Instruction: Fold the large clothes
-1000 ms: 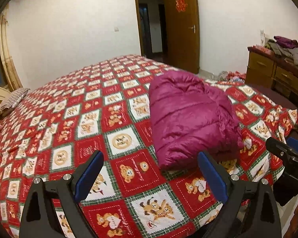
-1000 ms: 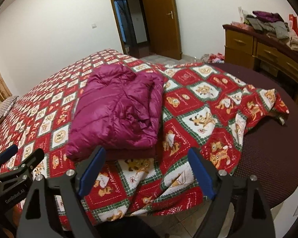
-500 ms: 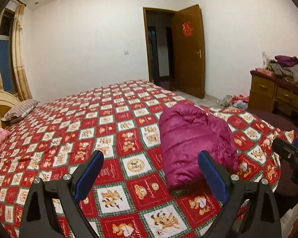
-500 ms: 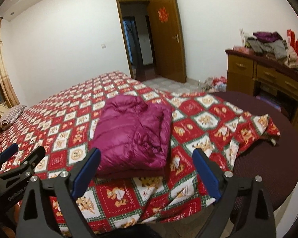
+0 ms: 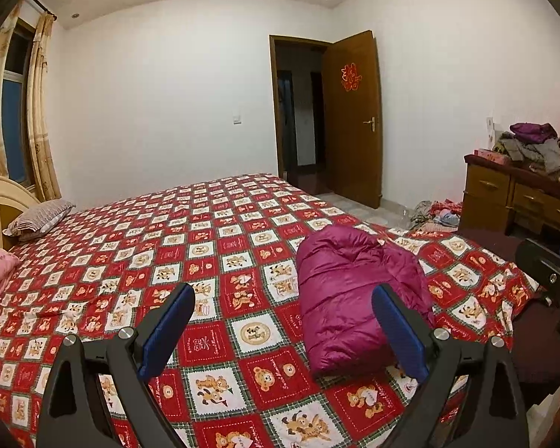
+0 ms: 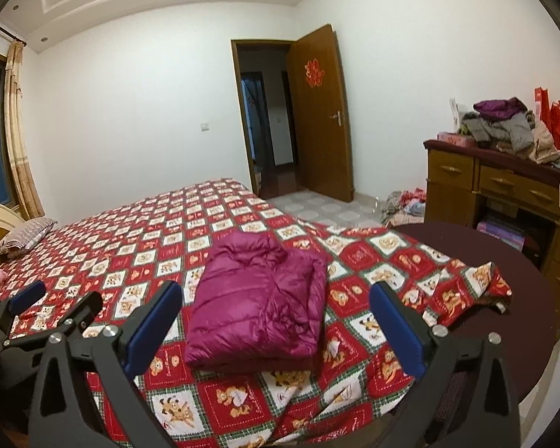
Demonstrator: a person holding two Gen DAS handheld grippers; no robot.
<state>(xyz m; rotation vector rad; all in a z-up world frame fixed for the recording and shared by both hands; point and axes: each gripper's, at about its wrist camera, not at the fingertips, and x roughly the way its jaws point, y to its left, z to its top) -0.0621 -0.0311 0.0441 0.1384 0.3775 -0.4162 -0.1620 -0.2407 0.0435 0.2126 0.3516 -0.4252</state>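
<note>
Patterned bedspread [image 6: 242, 392], folded magenta puffer jacket [image 6: 257, 310]

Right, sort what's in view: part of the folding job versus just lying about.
Job:
- magenta puffer jacket, folded on the patterned bedspread
- left gripper, open
- right gripper, jaws opening, nothing between them

Lying about:
- striped pillow
- clothes pile on the dresser
- clothes on the floor
</note>
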